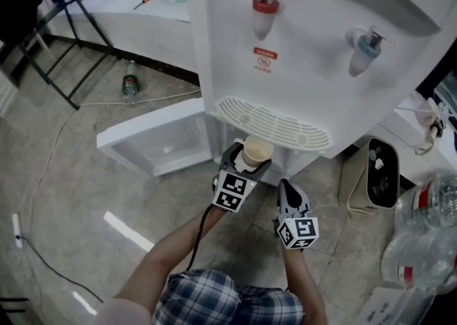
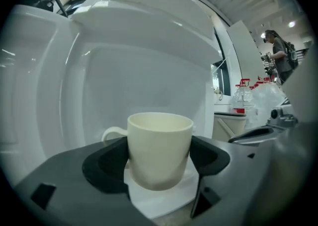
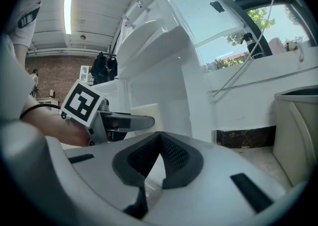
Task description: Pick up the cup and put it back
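One cream cup gripped in left claw, contents unclear

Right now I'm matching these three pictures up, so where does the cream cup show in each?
Head view: cup at centre, in the left gripper's fingers, below the drip tray.
Left gripper view: low centre, between the fingers.
Right gripper view: not clear; a pale shape at the left gripper's tip may be it.
Shared landmark: the white water dispenser.

Cup handle mostly behind its body
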Tool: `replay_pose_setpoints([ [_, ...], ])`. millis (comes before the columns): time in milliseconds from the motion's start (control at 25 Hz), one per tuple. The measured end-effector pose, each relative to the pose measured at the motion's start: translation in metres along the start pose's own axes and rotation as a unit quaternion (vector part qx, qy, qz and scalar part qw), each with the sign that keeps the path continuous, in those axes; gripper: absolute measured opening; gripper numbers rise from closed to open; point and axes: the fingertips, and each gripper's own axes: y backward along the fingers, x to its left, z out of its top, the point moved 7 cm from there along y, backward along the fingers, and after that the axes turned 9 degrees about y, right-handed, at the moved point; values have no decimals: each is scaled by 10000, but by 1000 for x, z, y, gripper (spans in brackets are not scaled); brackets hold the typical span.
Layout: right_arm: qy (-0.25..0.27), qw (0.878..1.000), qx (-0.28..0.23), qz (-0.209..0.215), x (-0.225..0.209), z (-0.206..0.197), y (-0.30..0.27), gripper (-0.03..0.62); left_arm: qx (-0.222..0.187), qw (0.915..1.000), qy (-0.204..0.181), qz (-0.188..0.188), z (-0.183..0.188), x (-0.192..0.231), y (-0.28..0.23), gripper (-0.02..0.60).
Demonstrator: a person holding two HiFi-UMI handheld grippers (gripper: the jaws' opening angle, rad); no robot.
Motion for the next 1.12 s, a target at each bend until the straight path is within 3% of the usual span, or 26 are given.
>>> replay_pose_setpoints([
  [560,-139,9999,9,-21,-3,-9,0,17,492,9978,202,390,-53,26,-75,400],
  [800,-248,9997,41,-27,-5,-15,1,17,524,9976,119,441,-60,25,-91,400],
  [1000,-297,9995,22,-42,-6,-16,2,17,533,9971,289,455,-67,25,-91,400],
  [1120,-317,9995,11,-49,-6,-16,2,17,600,9974,145,374,-69,23,-92,400],
])
